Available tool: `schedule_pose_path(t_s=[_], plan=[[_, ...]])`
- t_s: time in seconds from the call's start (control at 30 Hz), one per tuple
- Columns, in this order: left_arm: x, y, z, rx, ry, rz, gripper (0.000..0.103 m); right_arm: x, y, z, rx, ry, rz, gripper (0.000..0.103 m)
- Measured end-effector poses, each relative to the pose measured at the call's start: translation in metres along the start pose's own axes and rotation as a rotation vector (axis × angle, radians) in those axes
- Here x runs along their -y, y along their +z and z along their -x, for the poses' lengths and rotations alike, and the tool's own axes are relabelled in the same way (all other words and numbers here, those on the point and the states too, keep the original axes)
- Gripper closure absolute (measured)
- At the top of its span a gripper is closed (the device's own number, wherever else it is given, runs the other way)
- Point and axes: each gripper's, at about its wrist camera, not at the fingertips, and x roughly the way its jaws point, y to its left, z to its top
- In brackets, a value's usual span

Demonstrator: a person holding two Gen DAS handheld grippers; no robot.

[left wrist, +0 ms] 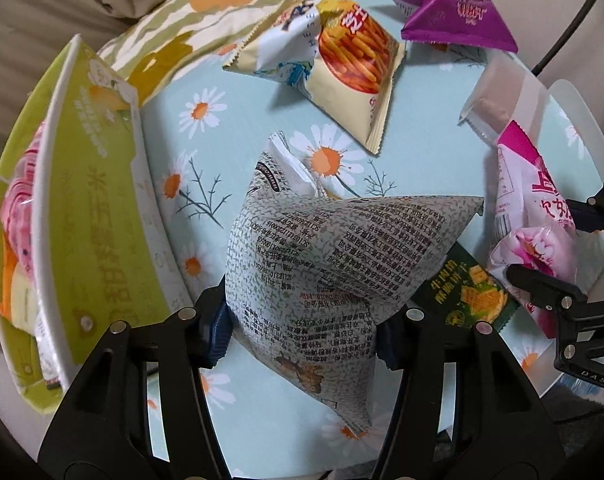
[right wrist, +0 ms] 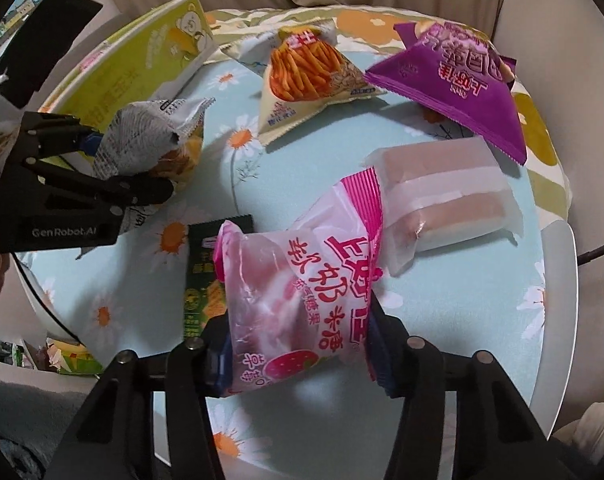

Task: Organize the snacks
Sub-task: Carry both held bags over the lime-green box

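Grey-printed snack packet (left wrist: 326,264) pinched between the blue pads of the left gripper (left wrist: 302,340), lifted clear of the daisy-print tablecloth (left wrist: 206,148), one corner hanging below the fingers. Pointing steeply down at the table, black fingers framing the packet from both sides. Seen from the right wrist view as a black tool entering from the left edge, clamped on the same crumpled packet (right wrist: 150,140), just in front of the green box.

Pink strawberry candy bag (right wrist: 302,300) squeezed at its lower half by the right gripper (right wrist: 302,360), jaws narrowed onto it, blue pads (right wrist: 218,364) pressing the plastic inward. Also aimed steeply downward, tilted slightly toward the table's middle. Bag's upper end leaning against a clear-wrapped pack of two pale bars (right wrist: 446,200); dark green cracker packet (right wrist: 206,276) flat on the cloth just beneath and to the left of the bag.

Green cardboard box (left wrist: 82,208) standing open at the left edge of the table, pink and orange packets already inside. Orange stick-snack bag (left wrist: 334,68) and purple packet (left wrist: 458,8) lying loose at the far side of the cloth, apart from both tools. Cannot tell whether the pink bag's bottom touches the table.
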Motion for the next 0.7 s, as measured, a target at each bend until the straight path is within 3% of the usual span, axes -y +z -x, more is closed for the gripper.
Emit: schedule_pose_path(t_s=[0.37,0.7], plan=[[-0.012,-0.022,0.073,0.134,-0.034,0.151,0.05,-0.01,0.006,0.062,0.085,0.035,0.042,0.053],[-0.051,-0.07,0.16,0.271,-0.037,0.367,0.05,-0.051,0.049,0.116,0.199,0.094,0.17,0.053]])
